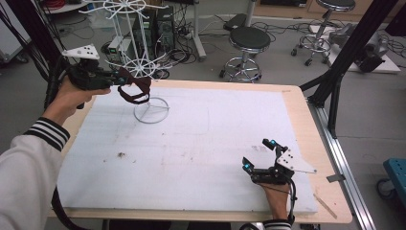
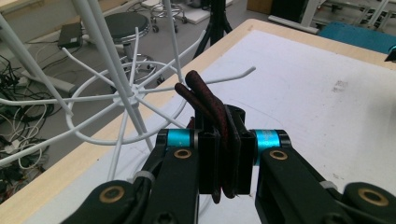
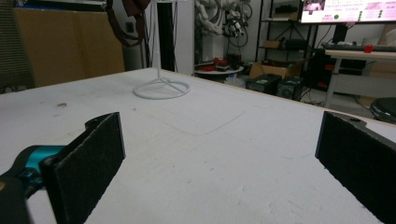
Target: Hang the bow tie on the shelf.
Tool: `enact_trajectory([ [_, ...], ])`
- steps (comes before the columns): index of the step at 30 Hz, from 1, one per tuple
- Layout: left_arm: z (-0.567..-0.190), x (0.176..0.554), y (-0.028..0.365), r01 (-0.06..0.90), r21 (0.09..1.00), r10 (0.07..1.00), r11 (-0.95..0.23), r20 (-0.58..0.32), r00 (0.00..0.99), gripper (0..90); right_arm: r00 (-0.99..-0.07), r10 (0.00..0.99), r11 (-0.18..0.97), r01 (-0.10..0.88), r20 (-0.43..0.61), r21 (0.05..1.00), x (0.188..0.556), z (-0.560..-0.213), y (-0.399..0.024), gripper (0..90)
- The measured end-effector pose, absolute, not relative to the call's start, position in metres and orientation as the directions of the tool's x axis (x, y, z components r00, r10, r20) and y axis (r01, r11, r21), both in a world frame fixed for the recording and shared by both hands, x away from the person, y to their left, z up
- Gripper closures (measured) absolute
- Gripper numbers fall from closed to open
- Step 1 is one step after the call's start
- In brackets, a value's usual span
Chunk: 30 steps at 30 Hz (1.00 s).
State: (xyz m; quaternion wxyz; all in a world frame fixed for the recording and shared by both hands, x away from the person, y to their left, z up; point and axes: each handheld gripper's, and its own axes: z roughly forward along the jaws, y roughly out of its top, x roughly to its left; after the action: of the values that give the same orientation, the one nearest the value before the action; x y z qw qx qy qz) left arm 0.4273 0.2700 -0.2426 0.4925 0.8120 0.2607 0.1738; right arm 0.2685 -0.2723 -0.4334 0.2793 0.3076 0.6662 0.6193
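Lab clutter behind; white-covered tabletop [image 1: 191,143]. Dark red band [image 1: 135,89] raised over far left corner, pinched in left tongs [image 2: 223,154], level with white wire rack [image 1: 139,67] prongs, likely for hooking on. Right tongs [image 1: 261,155] spread wide, idle near front right edge.

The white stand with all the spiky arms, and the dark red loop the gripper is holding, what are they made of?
The white stand looks like thin metal wire with smooth white paint: its arms are stiff, slim rods with a ring base. The dark red loop looks like soft woven fabric or elastic, perhaps a hair band: it droops and folds where the left gripper pinches it, and its surface looks matte and speckled.
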Motion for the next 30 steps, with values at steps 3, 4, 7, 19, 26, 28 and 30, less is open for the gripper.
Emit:
enact_trajectory([
  [3,-0.244,0.43,0.267,0.257,0.884,0.599,-0.391,0.032,0.8,84.1,-0.658,0.753,0.034,0.066,0.018,0.997,0.268,-0.437,-0.272,0.7],
  [4,-0.245,0.431,0.266,0.263,0.882,0.601,-0.391,0.029,0.799,84.2,-0.653,0.757,0.032,0.069,0.021,0.997,0.268,-0.439,-0.272,0.7],
  [7,-0.244,0.433,0.263,0.269,0.88,0.61,-0.391,0.03,0.792,84.1,-0.644,0.764,0.027,0.07,0.024,0.997,0.266,-0.444,-0.273,0.7],
  [19,-0.245,0.439,0.257,0.285,0.886,0.641,-0.366,0.018,0.767,62.0,-0.64,0.768,0.03,0.08,0.028,0.996,0.266,-0.447,-0.272,0.7],
  [26,-0.242,0.437,0.261,0.276,0.901,0.66,-0.334,0.015,0.751,27.8,-0.639,0.769,0.031,0.079,0.026,0.996,0.267,-0.447,-0.272,0.7],
  [28,-0.242,0.436,0.263,0.277,0.904,0.638,-0.324,-0.008,0.77,25.7,-0.638,0.769,0.031,0.079,0.027,0.996,0.267,-0.447,-0.272,0.7],
  [30,-0.242,0.433,0.261,0.256,0.907,0.645,-0.334,0.022,0.764,10.7,-0.64,0.768,0.033,0.076,0.023,0.997,0.267,-0.447,-0.272,0.6],
])
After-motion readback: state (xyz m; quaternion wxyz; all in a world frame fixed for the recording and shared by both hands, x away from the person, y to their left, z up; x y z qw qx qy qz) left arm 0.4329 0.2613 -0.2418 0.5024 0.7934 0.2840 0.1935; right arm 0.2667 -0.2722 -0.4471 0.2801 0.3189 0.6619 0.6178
